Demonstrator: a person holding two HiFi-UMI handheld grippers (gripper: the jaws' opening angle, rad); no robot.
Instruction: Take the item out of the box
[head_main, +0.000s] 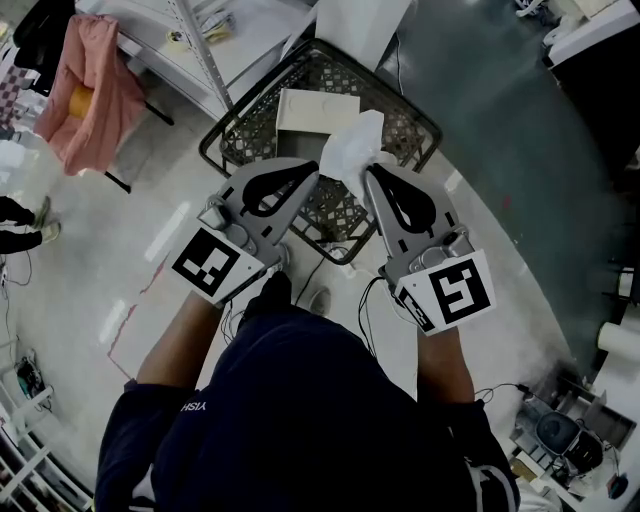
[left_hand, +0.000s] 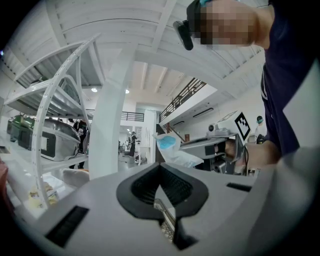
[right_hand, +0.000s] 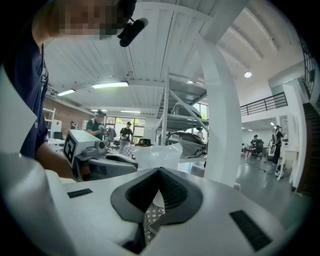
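A crumpled white plastic bag (head_main: 352, 145) with something blue inside hangs in the air between my two grippers, above a black wire basket (head_main: 215, 140). A flat white box (head_main: 315, 110) lies in that basket. My left gripper (head_main: 312, 170) meets the bag's left edge with its jaws shut on it. On the bag's right edge, my right gripper (head_main: 372, 170) is also shut. The left gripper view shows the bag (left_hand: 172, 147) just past the jaw tips. In the right gripper view the bag (right_hand: 157, 156) sits right at the tips.
A pink cloth (head_main: 90, 80) hangs at the far left beside a white metal shelf (head_main: 205, 55). Cables and small devices (head_main: 560, 430) lie on the floor at the lower right. A white pillar (right_hand: 222, 120) stands close by.
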